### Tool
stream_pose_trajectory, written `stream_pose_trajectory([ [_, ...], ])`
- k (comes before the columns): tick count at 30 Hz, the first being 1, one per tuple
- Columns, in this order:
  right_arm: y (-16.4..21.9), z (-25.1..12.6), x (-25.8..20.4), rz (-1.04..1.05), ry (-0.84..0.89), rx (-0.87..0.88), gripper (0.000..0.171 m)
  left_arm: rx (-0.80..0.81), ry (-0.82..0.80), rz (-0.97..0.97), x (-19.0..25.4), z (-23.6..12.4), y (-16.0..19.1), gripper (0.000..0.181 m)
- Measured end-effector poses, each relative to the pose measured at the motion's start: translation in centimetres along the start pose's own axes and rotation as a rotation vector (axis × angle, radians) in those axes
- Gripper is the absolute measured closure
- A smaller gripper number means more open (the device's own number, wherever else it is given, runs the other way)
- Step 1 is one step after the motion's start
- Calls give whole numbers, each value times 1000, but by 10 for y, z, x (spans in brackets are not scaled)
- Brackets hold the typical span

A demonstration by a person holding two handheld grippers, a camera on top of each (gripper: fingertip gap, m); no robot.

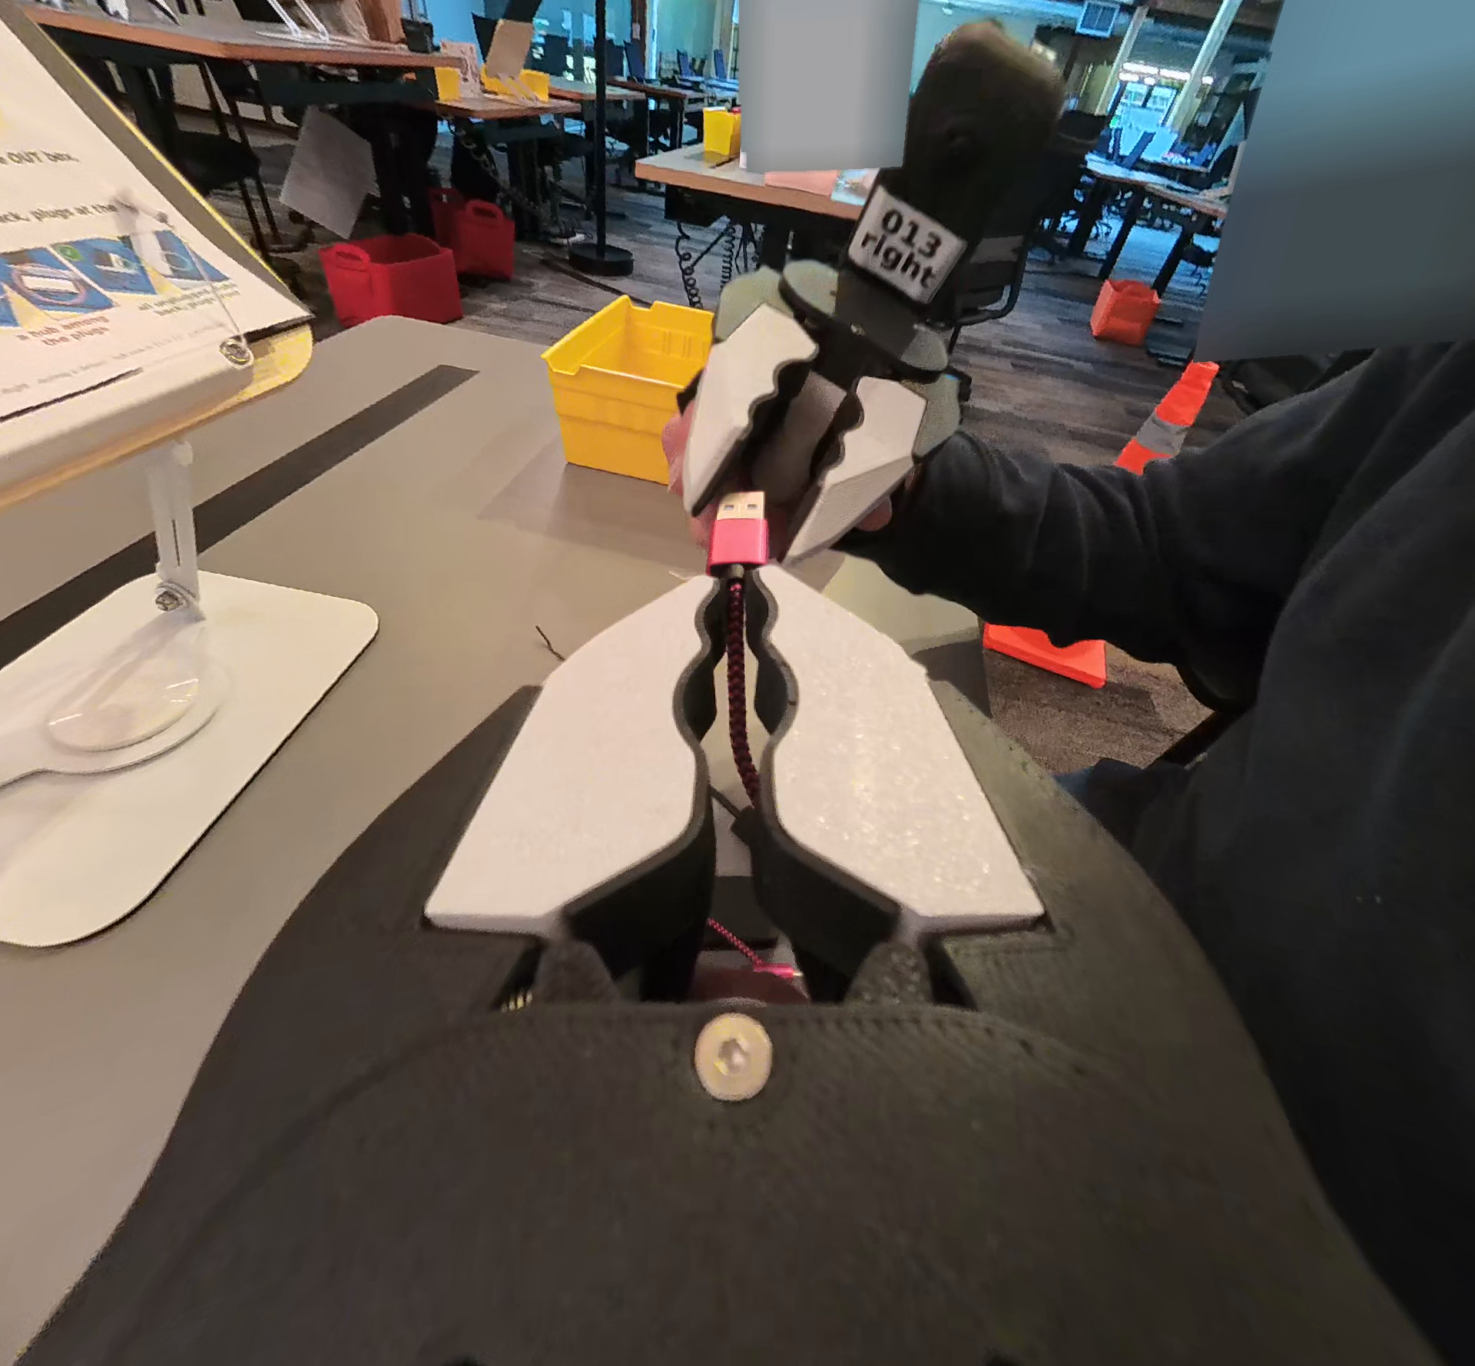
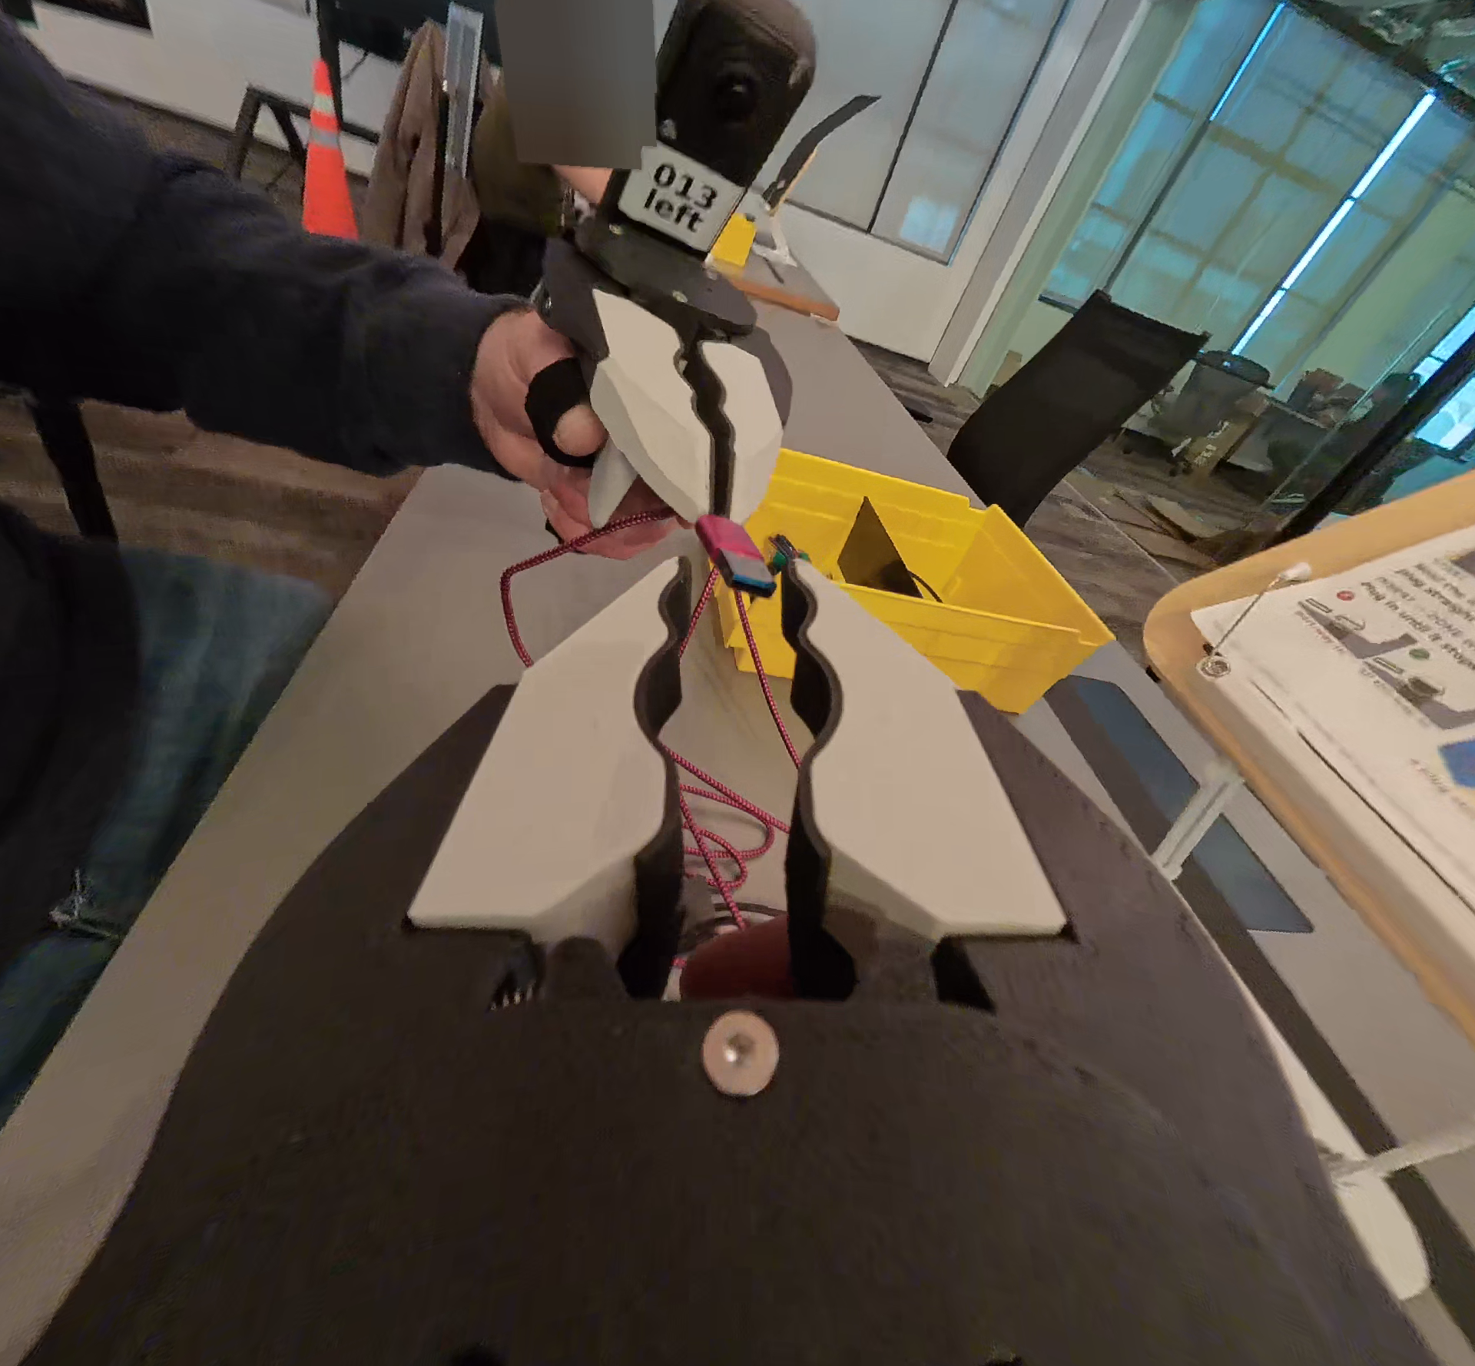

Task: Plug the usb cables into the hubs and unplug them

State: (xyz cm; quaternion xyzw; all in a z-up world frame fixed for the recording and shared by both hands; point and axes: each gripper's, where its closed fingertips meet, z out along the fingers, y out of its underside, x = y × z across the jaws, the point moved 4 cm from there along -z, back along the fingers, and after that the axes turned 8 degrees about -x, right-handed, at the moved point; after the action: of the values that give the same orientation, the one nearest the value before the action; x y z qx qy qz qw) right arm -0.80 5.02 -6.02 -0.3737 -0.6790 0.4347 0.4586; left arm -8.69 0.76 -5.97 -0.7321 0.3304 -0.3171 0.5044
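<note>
A USB cable with a pink metal plug (image 1: 738,533) and a pink-and-black braided cord (image 1: 738,689) is held up in the air above the grey table (image 1: 447,529). My left gripper (image 1: 738,579) is shut on the cord just behind the plug, which points away from it. My right gripper (image 2: 738,569) is open, facing the left gripper (image 2: 718,515), with the plug (image 2: 733,555) between its fingertips (image 2: 802,585). In the left wrist view the right gripper (image 1: 746,529) stands with its jaws apart around the plug's metal end. The cord (image 2: 718,833) hangs in loops to the table. I see no hub clearly.
A yellow bin (image 1: 614,402) stands on the table behind the grippers; it also shows in the right wrist view (image 2: 982,609). An instruction sheet on a white stand (image 1: 160,729) is beside it, also seen in the right wrist view (image 2: 1317,657). Orange cones (image 2: 326,162) stand on the floor. My two grippers' fingertips are within a few centimetres of each other.
</note>
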Motion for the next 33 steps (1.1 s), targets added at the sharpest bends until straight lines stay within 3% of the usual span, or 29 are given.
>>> stream_pose_trajectory([
  [7,-1,2,0,50,-113,-82,158,-63,6,65,4,3,-1,178],
  [14,1,0,-2,170,-171,28,161,-57,0,85,6,3,-5,177],
  [16,3,0,-4,181,-154,77,161,-39,16,62,6,3,-6,177],
  [20,6,0,-6,182,-106,155,161,15,102,-38,6,3,-5,159],
  [26,7,1,-9,183,-52,248,161,137,159,-161,5,12,0,162],
  [33,13,2,-9,248,-36,314,162,298,112,-205,6,16,2,167],
])
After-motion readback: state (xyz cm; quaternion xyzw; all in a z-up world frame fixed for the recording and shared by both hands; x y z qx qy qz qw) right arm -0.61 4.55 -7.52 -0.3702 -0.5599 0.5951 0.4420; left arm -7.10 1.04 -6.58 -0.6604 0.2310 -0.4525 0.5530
